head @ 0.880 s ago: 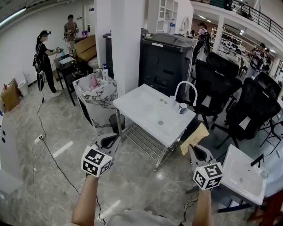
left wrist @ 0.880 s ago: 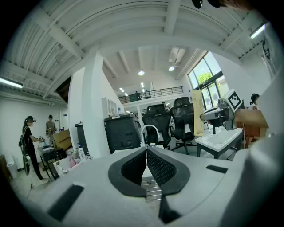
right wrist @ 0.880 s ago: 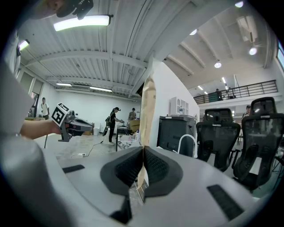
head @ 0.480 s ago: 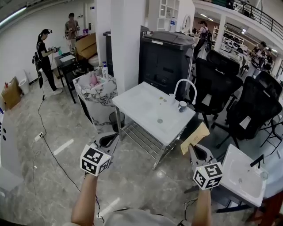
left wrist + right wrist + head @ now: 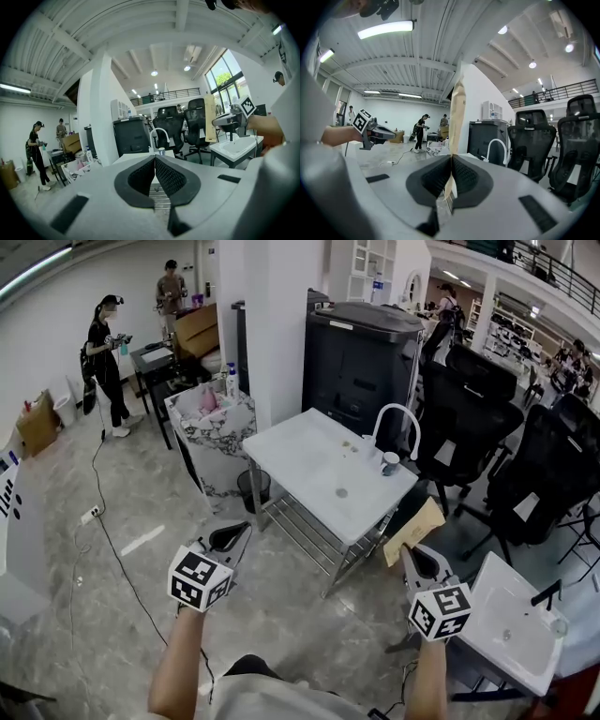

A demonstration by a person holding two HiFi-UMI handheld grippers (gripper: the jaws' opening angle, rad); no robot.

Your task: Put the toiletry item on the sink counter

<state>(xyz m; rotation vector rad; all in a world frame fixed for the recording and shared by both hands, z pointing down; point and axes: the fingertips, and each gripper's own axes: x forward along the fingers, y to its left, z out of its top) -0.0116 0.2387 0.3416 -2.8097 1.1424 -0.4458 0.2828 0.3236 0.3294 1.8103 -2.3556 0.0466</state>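
A flat tan packet (image 5: 413,531) stands up from my right gripper (image 5: 405,554), which is shut on its lower edge. In the right gripper view the packet (image 5: 457,117) rises thin and edge-on from between the closed pads of that gripper (image 5: 451,160). My left gripper (image 5: 246,529) is shut with nothing in it; its pads meet in the left gripper view (image 5: 154,157). Ahead of both stands the white sink counter (image 5: 309,465) with a curved white faucet (image 5: 398,418) and a small cup (image 5: 390,463). Both grippers hang over the floor, short of the counter.
A second white sink (image 5: 511,629) sits at my lower right. Behind the counter are a black cabinet (image 5: 361,362) and black office chairs (image 5: 473,404). A marbled bin (image 5: 211,432) full of items and a small waste bin (image 5: 249,489) stand left of it. People stand far left (image 5: 105,362).
The head view has drifted a little, so the counter sits slightly lower and to the right. Both grippers hold their places and the packet stays gripped.
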